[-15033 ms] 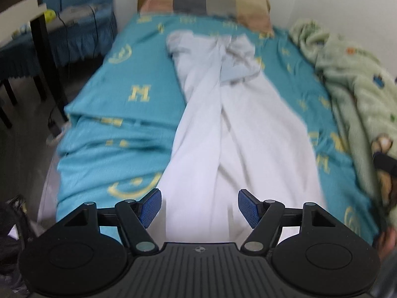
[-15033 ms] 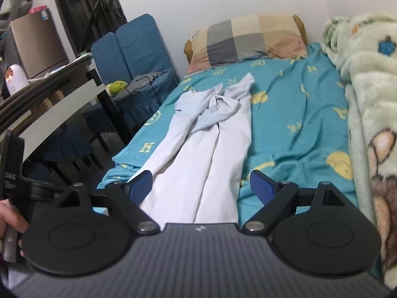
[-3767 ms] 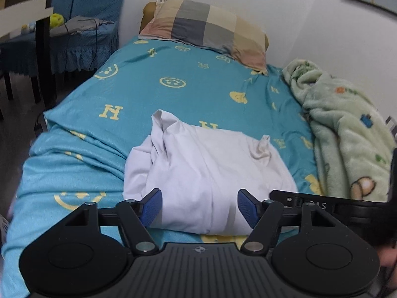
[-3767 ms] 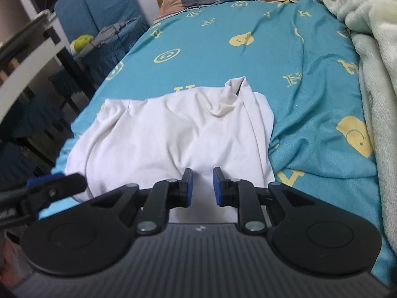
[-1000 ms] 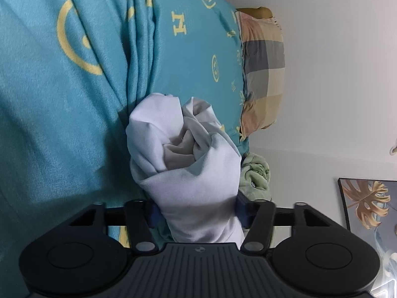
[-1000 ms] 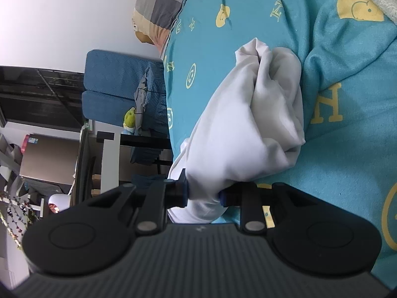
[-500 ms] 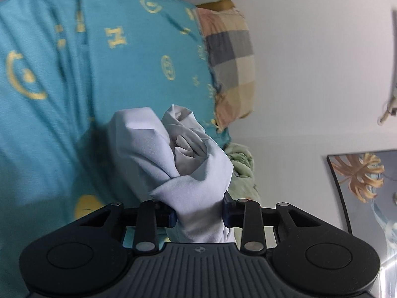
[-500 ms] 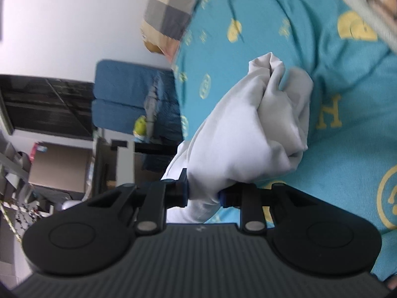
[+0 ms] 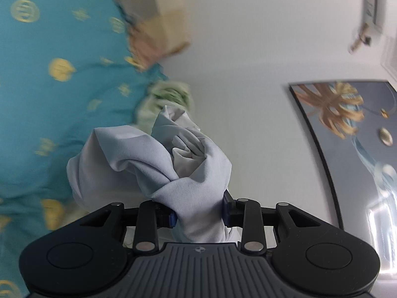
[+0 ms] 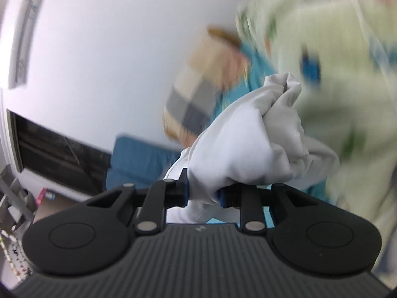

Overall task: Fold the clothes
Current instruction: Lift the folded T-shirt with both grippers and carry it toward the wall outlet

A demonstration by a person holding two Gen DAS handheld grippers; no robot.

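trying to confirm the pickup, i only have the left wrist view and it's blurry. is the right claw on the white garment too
Observer: Yes, the right claw is clamped on a bunched part of the white garment.
Operator: whats behind the bundle on that side
Observer: The pale green blanket, blurred, fills the right of the right wrist view.
Operator: anything over there i cant see from here
Observer: A blue chair stands at the lower left of that view, under a dark window.
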